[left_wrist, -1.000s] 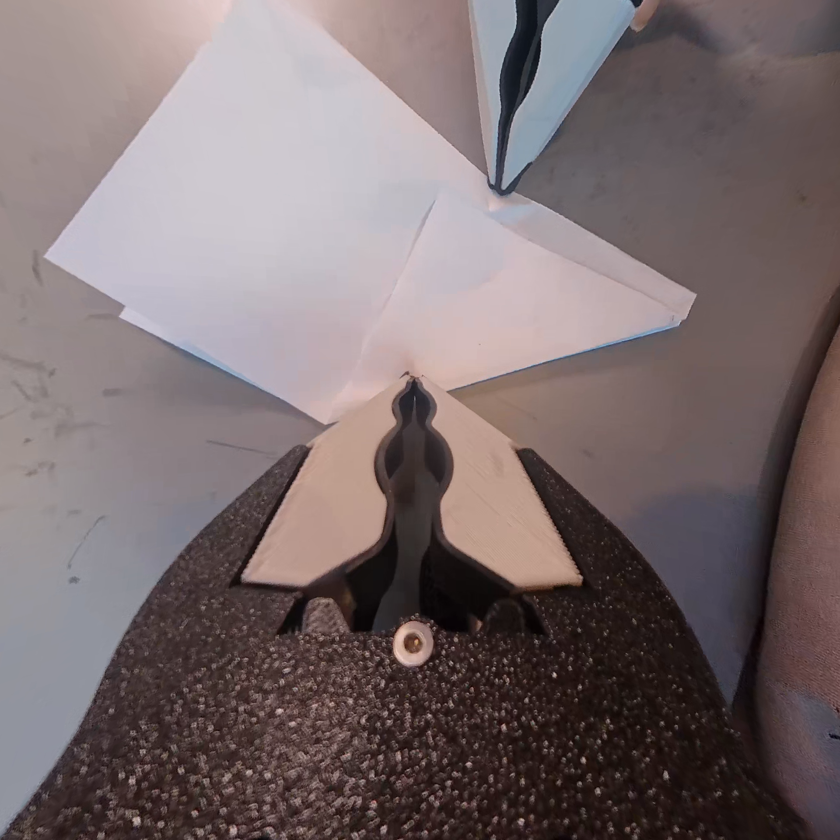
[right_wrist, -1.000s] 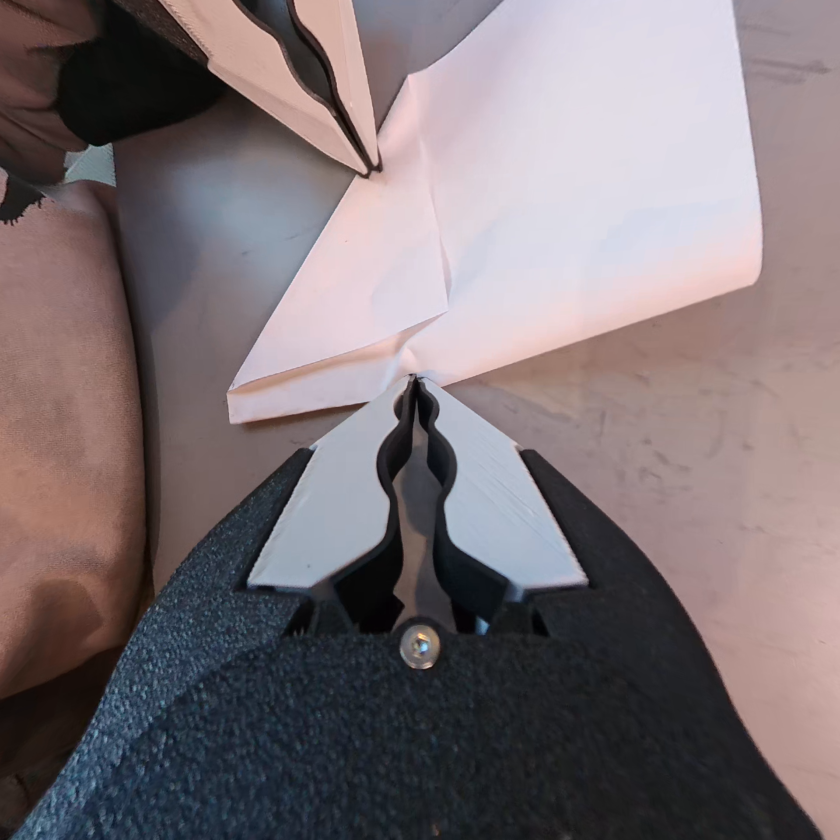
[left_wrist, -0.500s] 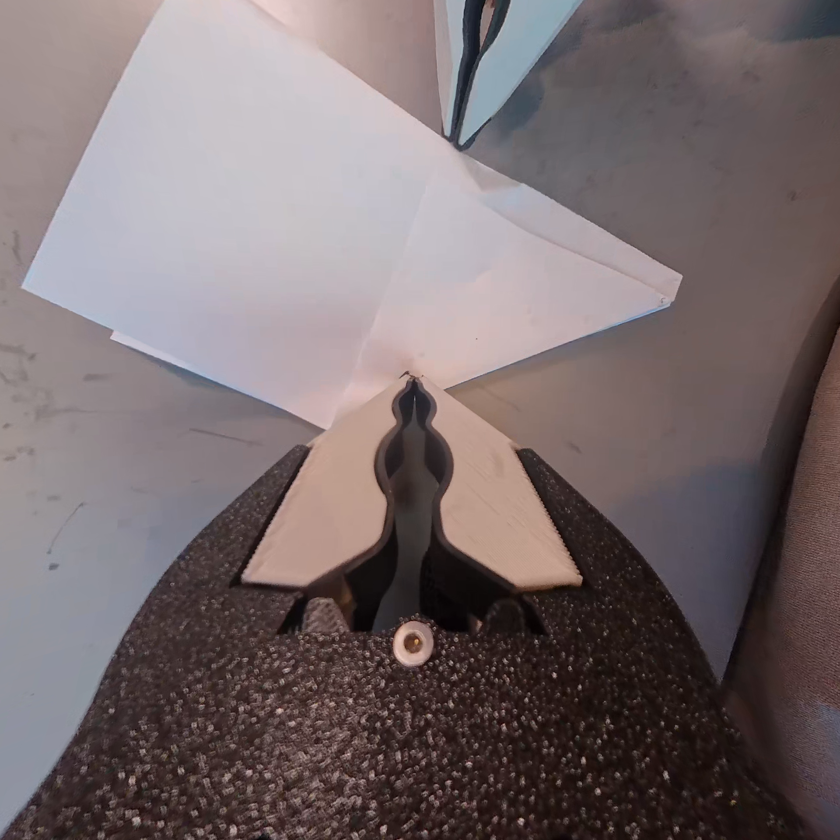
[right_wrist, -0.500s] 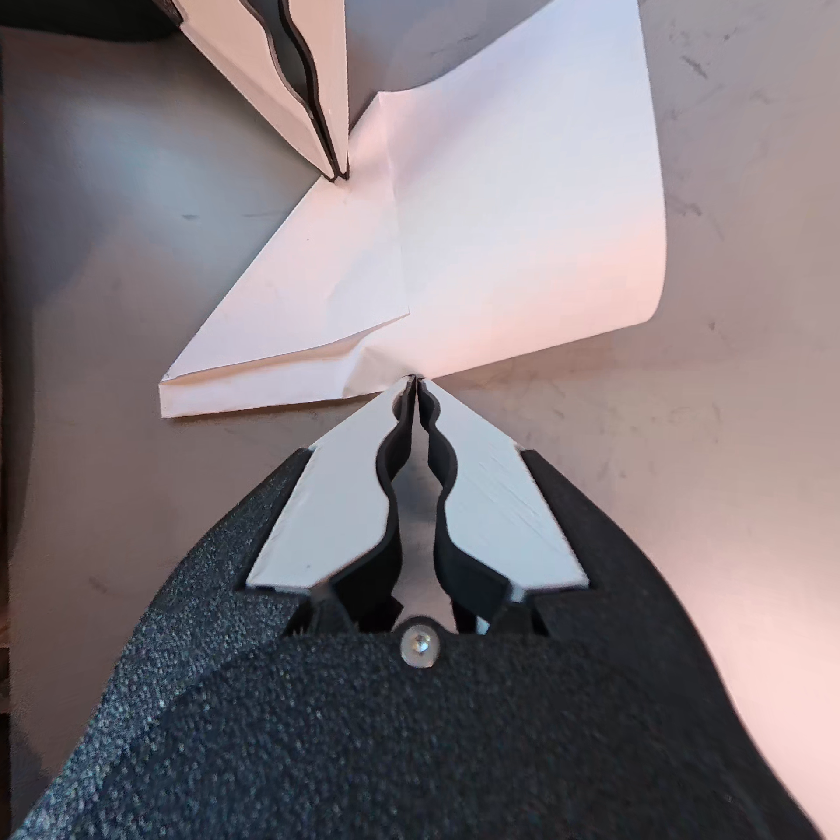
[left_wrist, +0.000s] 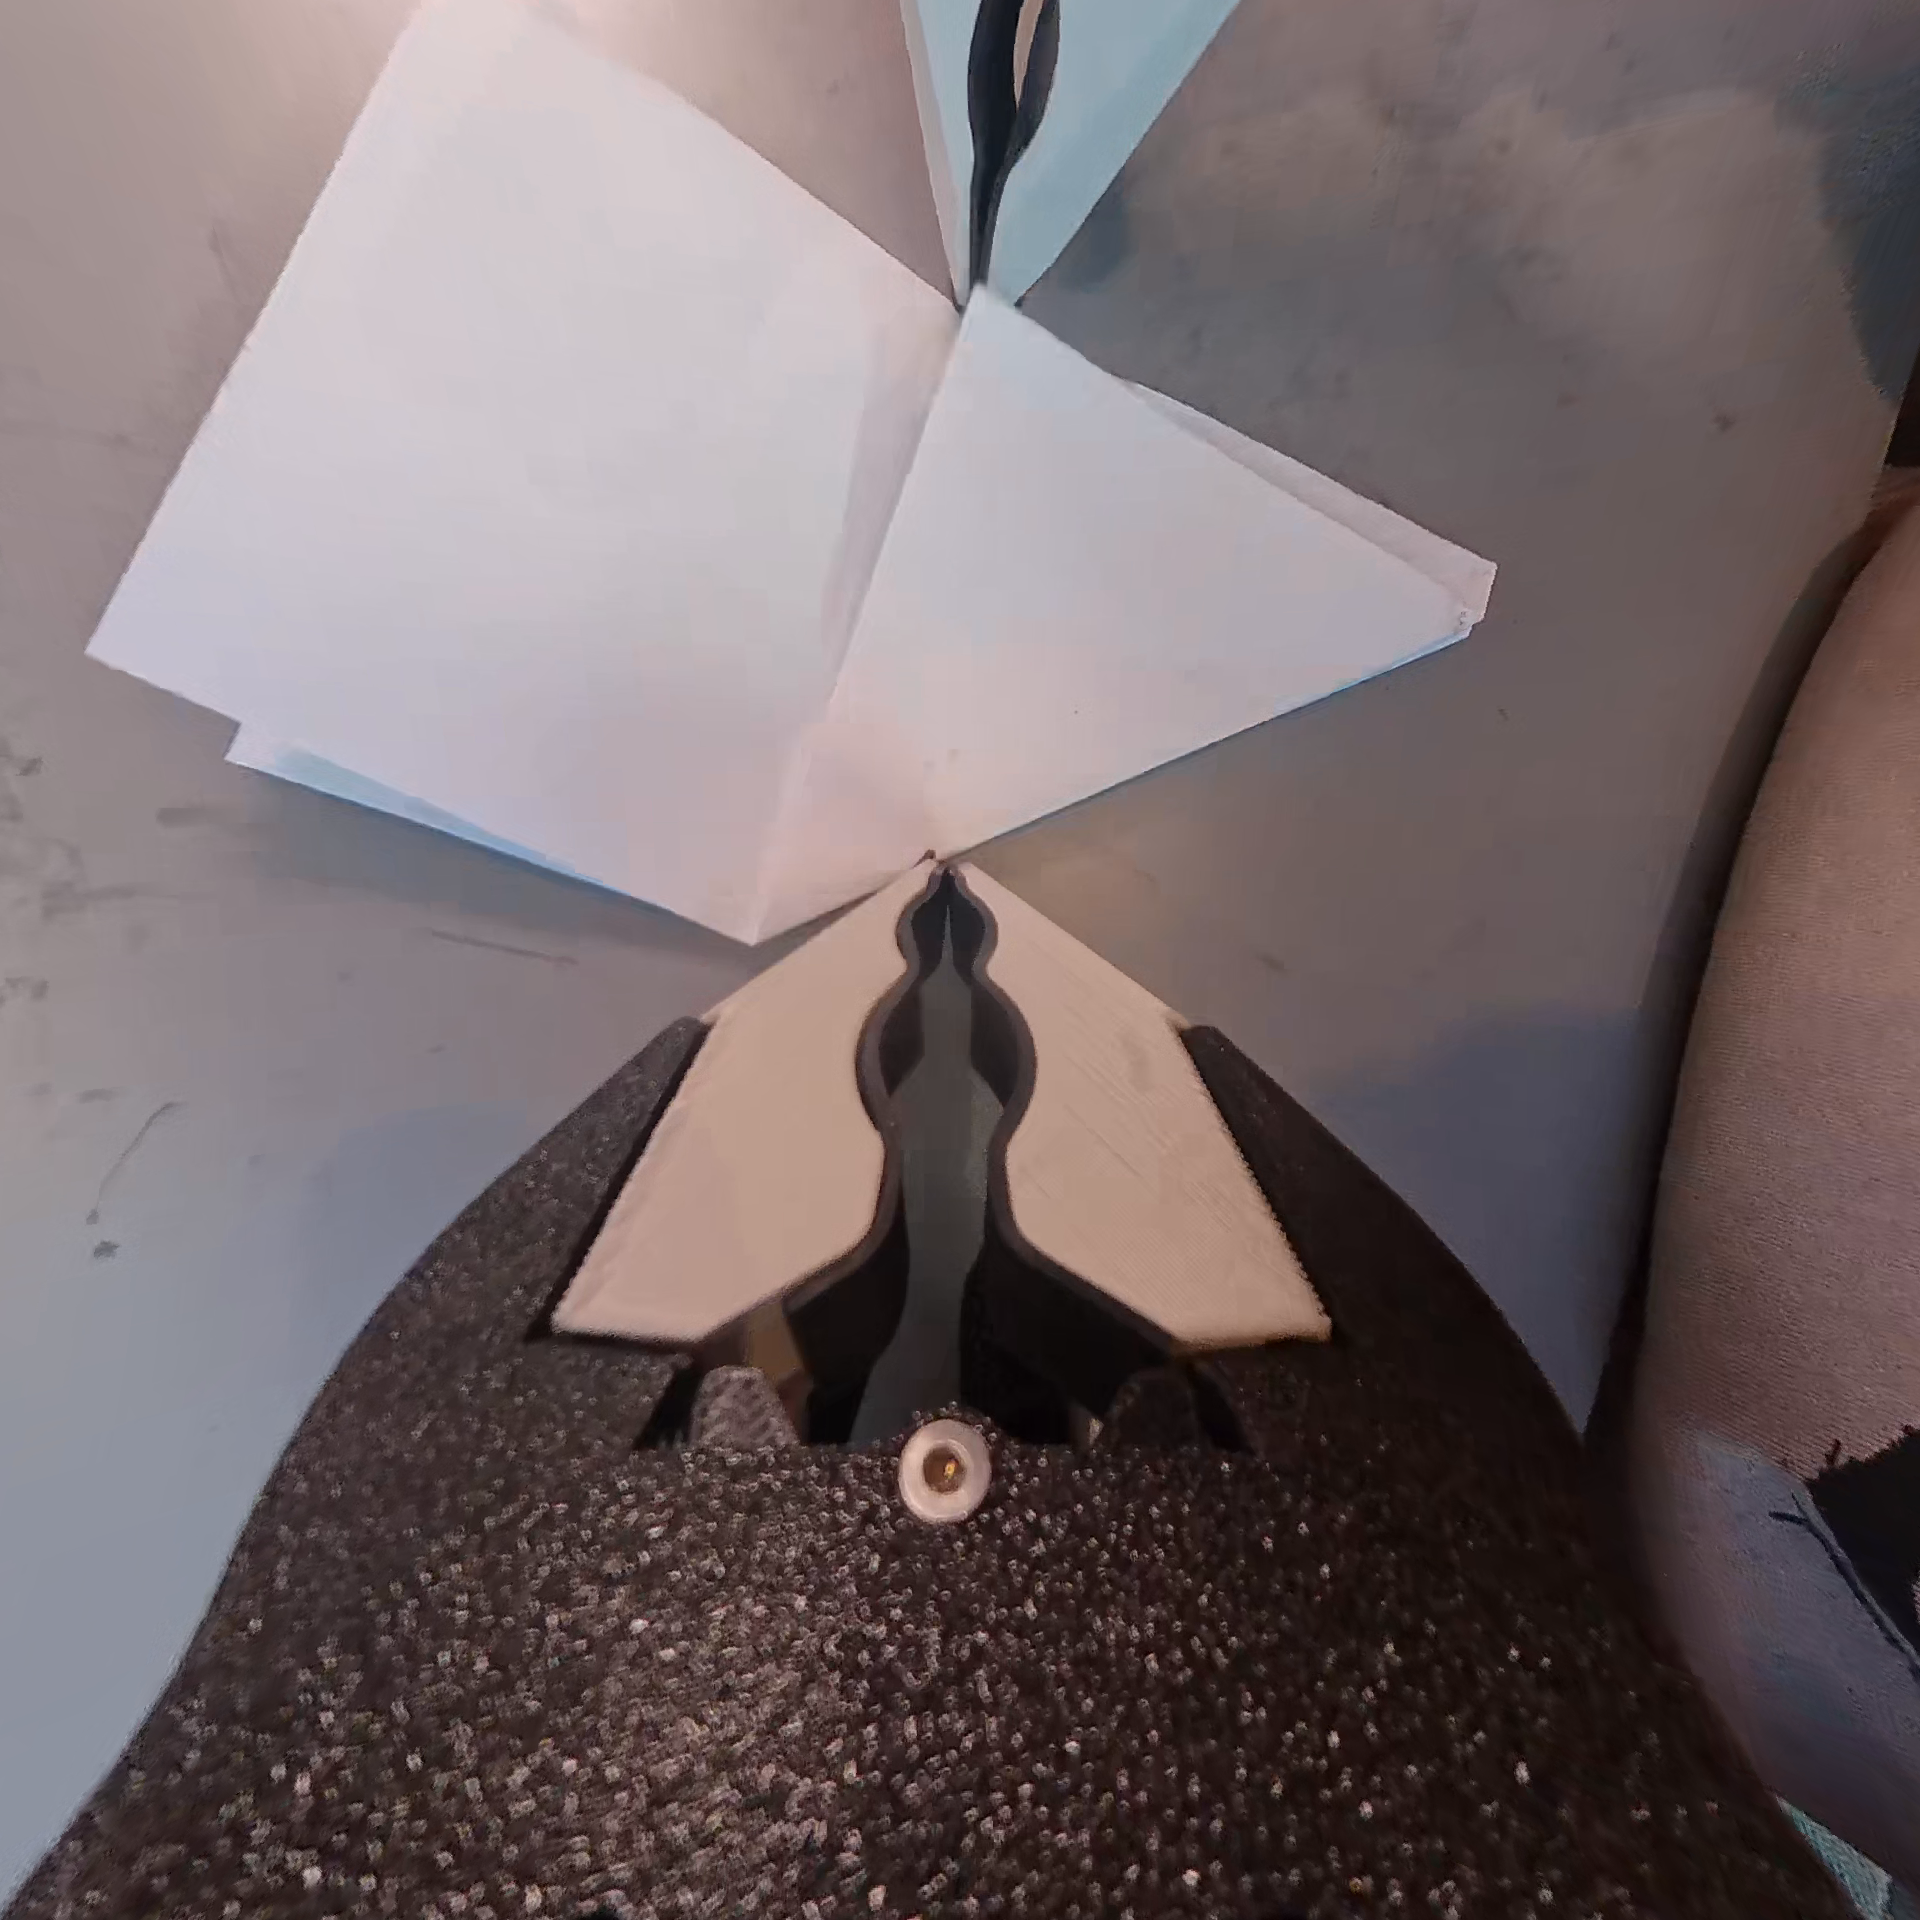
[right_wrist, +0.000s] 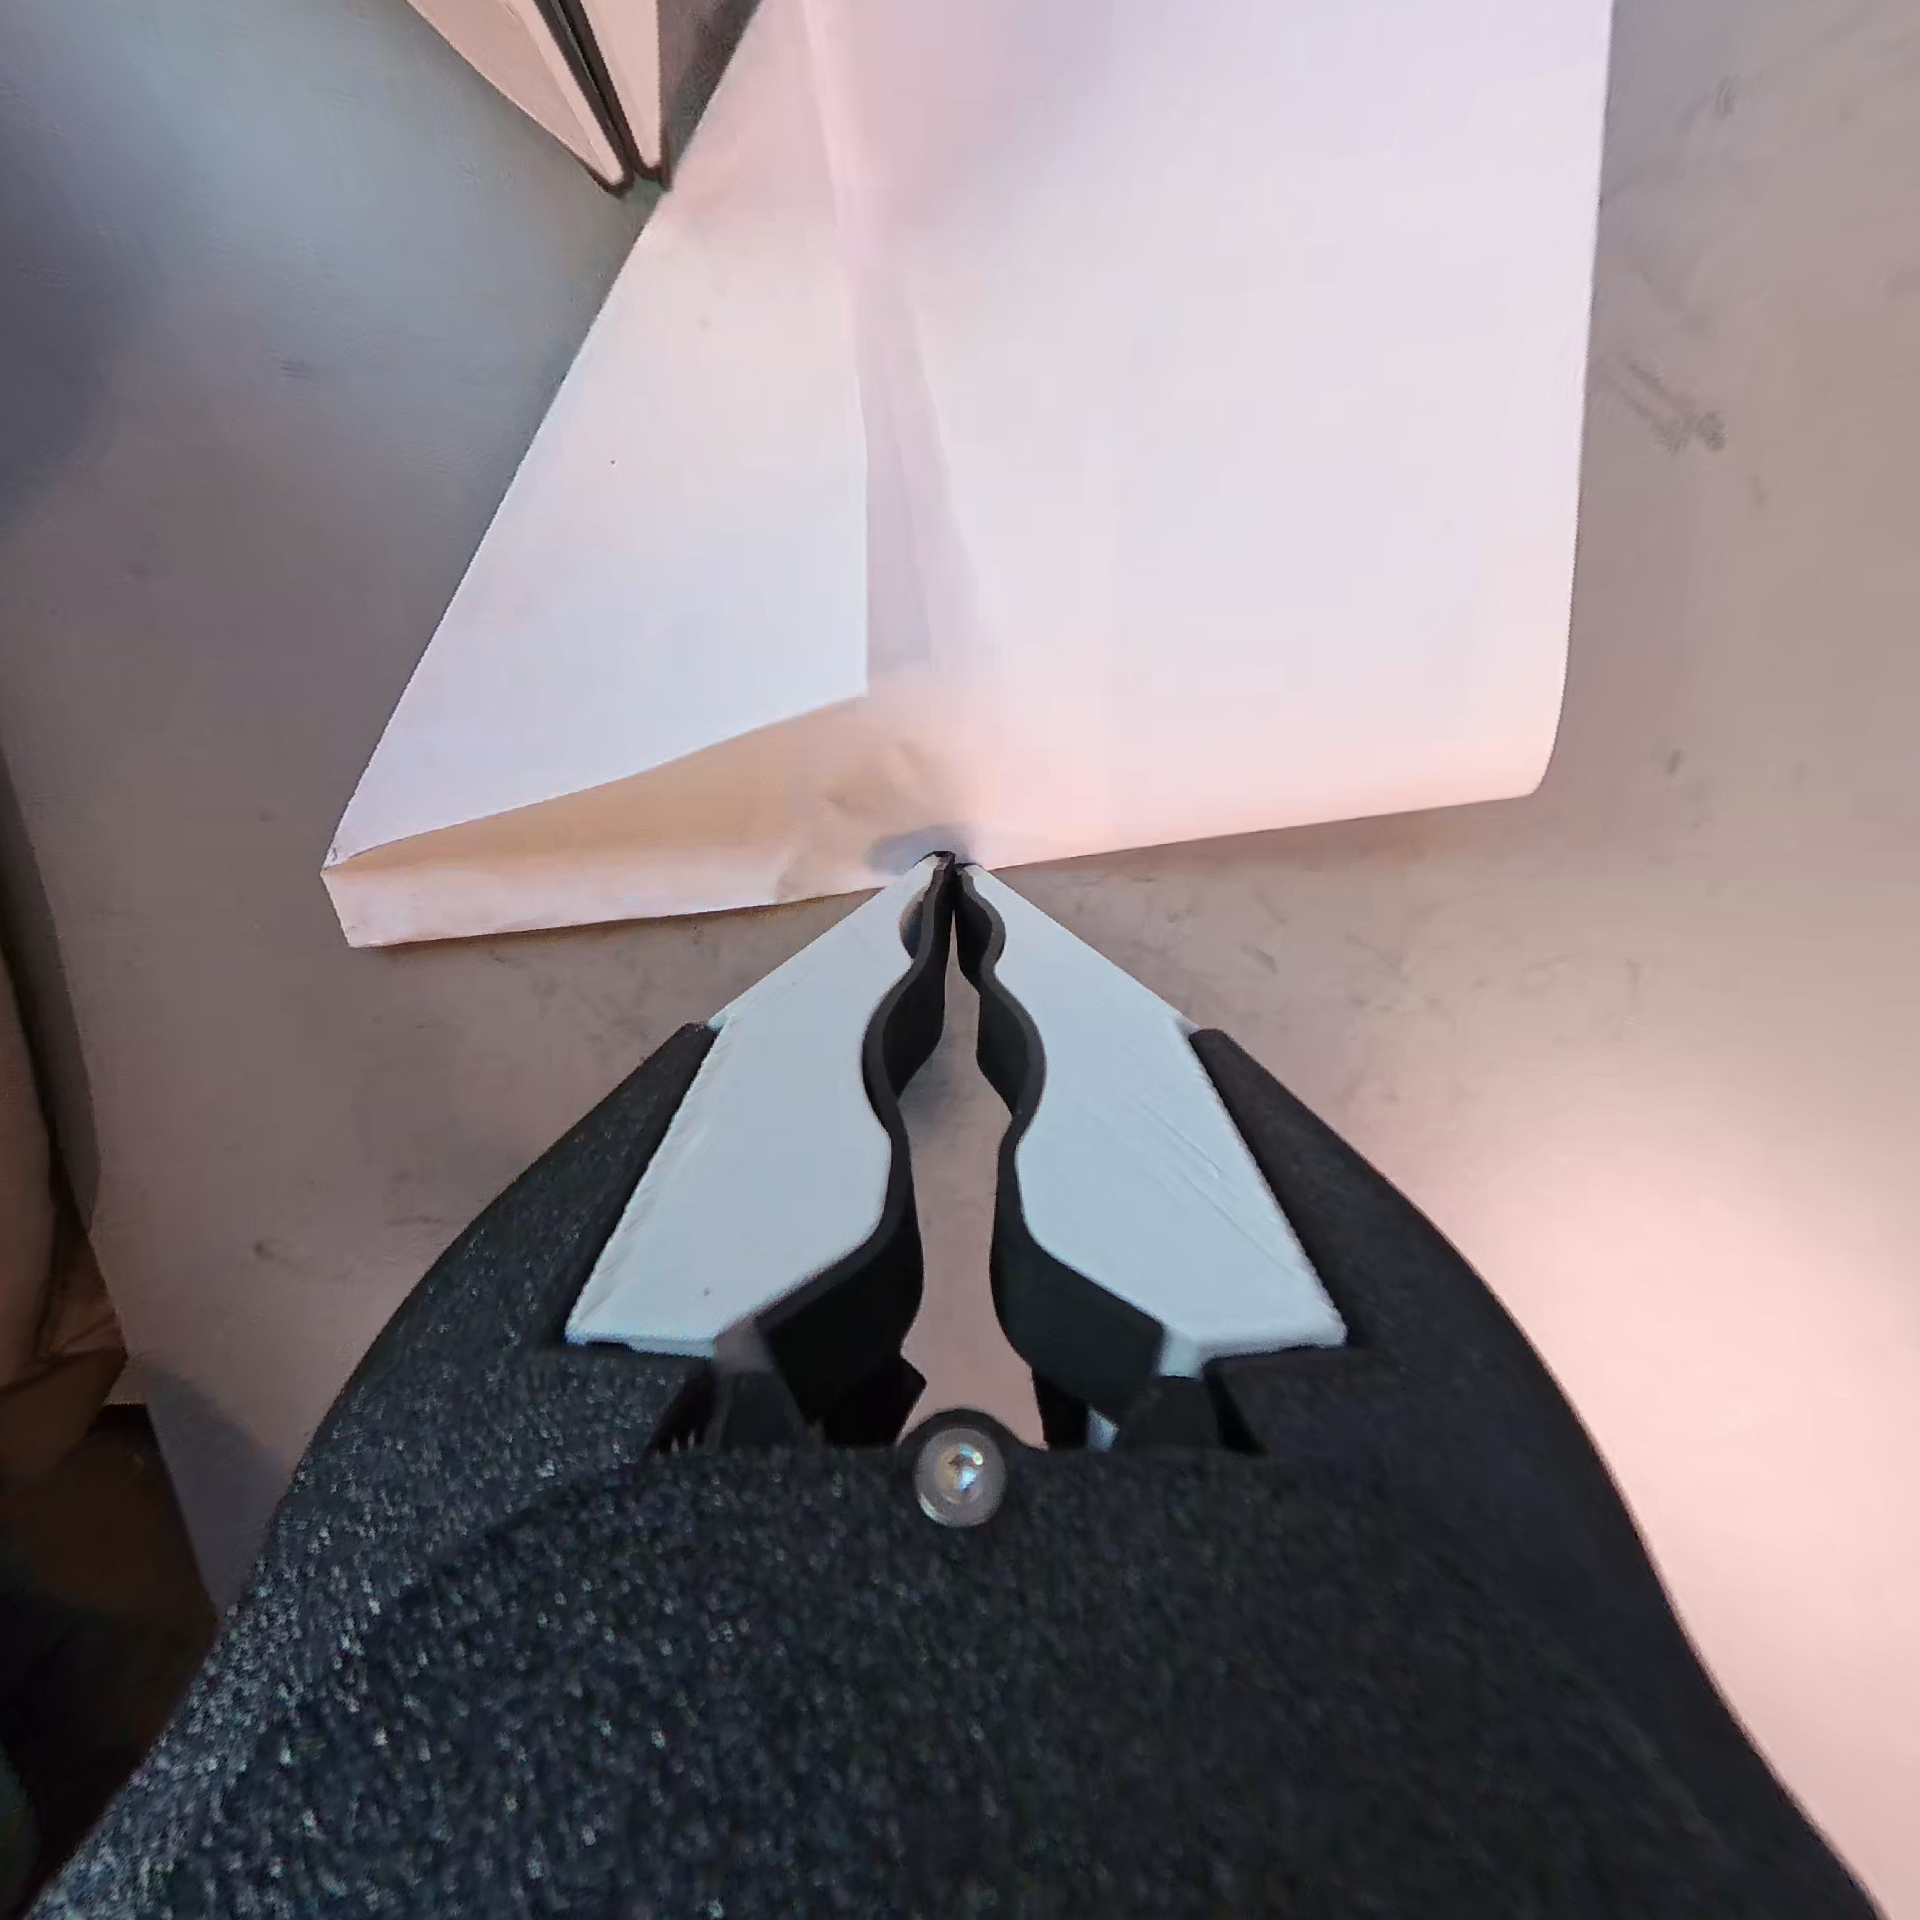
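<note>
- White-fingered left gripper (left_wrist: 940, 868), at centre frame in its own view, is pinched closed on the near edge of the folded white paper (left_wrist: 582, 540).
- The right gripper (right_wrist: 945, 860) nips the opposite edge the same way.
- The paper spreads between them over the grey table (left_wrist: 1455, 935).
- Beige cloth (left_wrist: 1787, 1143) lies at the right edge.

The left gripper (left_wrist: 940, 868) is showing a speckled black textured housing, two pale grey ribbed fingers (left_wrist: 748, 1164) with wavy black inner pads, and a white-ringed screw (left_wrist: 940, 1473). The right gripper (right_wrist: 948, 860) is showing matching black housing, smooth light grey fingers (right_wrist: 774, 1174), and a silver screw (right_wrist: 958, 1477).
</note>
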